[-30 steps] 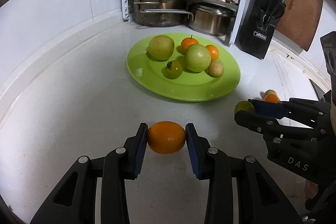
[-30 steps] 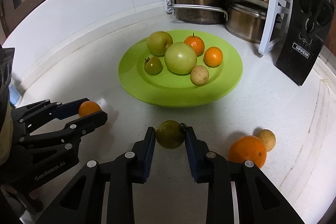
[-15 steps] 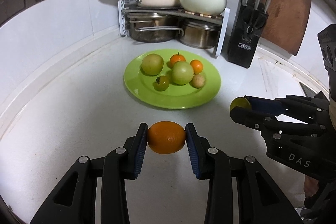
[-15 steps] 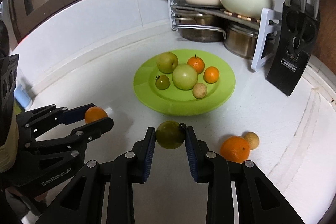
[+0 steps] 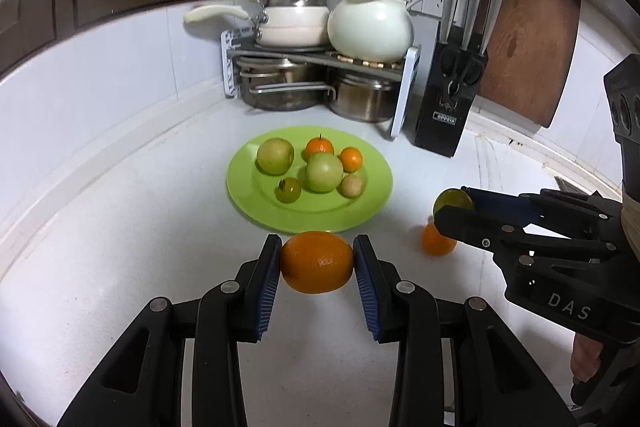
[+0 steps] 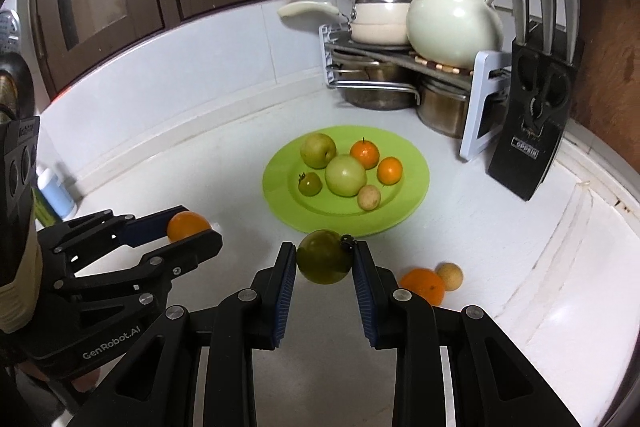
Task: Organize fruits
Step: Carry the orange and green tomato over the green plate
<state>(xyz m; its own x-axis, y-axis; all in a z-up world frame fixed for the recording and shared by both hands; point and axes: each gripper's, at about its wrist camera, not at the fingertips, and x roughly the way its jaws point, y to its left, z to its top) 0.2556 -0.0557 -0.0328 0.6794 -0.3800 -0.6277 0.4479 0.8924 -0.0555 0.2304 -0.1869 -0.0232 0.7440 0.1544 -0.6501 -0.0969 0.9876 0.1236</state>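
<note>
My left gripper (image 5: pixel 316 263) is shut on an orange (image 5: pixel 317 262) and holds it above the white counter, short of the green plate (image 5: pixel 248 195). My right gripper (image 6: pixel 324 261) is shut on a green tomato (image 6: pixel 324 257), also lifted short of the plate (image 6: pixel 280 195). The plate holds several fruits: two green apples, two small oranges, a small green tomato and a small tan fruit. An orange (image 6: pixel 423 285) and a small tan fruit (image 6: pixel 449 275) lie on the counter right of my right gripper. The right gripper also shows in the left wrist view (image 5: pixel 456 205), and the left gripper in the right wrist view (image 6: pixel 192 227).
A pot rack (image 5: pixel 320 67) with pans and a white pot stands behind the plate. A black knife block (image 5: pixel 452 99) and a wooden cutting board (image 5: pixel 528 35) stand at the back right. A bottle (image 6: pixel 56 193) stands at the far left by the wall.
Both grippers have pulled back and risen with their fruit, so the plate looks smaller and farther. The grips have not changed.
</note>
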